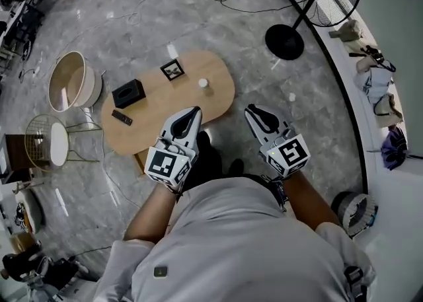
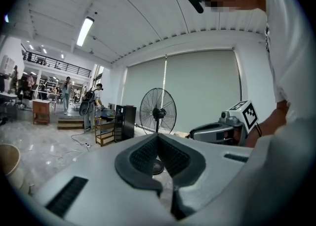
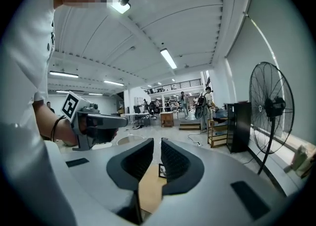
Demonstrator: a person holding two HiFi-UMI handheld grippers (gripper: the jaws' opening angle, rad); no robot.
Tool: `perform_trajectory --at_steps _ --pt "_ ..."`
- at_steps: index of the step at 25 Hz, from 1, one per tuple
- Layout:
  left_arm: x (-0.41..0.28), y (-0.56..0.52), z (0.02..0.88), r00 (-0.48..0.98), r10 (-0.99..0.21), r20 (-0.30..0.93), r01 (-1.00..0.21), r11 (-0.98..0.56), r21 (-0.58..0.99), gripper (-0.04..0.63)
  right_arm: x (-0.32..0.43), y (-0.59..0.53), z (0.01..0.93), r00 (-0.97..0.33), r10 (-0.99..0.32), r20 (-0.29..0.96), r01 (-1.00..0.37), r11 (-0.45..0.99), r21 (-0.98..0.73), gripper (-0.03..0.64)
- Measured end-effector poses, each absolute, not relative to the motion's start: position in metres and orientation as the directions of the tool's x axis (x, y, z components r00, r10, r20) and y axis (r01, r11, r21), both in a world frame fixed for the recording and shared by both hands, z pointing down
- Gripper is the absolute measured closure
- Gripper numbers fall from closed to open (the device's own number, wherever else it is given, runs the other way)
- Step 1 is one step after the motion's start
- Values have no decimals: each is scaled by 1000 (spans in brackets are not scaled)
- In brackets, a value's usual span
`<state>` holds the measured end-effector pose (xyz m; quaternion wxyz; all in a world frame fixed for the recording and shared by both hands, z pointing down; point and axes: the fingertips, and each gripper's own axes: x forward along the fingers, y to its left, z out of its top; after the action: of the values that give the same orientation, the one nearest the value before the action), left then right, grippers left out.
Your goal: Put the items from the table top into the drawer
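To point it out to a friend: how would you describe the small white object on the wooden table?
Find the oval light-wood table on the grey floor. Toward the end nearer the black pedestal fan stands a small white cylinder, beside the black-framed picture. It alone is white; its neighbours are black.

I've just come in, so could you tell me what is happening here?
A person stands at a low wooden table, a gripper in each hand, both empty. The left gripper is shut, the right gripper barely apart. A black box, remote, picture frame and small cup lie on the table, untouched.
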<state>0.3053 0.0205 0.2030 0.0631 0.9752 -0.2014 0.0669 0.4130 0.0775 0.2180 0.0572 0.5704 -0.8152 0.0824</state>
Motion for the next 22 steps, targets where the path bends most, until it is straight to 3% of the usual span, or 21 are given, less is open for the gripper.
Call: perform_trajectory --at_steps 7,22 --pt "288 -57 265 894 -379 240 -413 -903 114 586 406 -6 280 -368 -889 272 -930 356 -96 480" --pt "270 -190 457 865 -327 381 -423 -882 205 586 389 -159 499 -374 -807 457 -927 345 -150 383"
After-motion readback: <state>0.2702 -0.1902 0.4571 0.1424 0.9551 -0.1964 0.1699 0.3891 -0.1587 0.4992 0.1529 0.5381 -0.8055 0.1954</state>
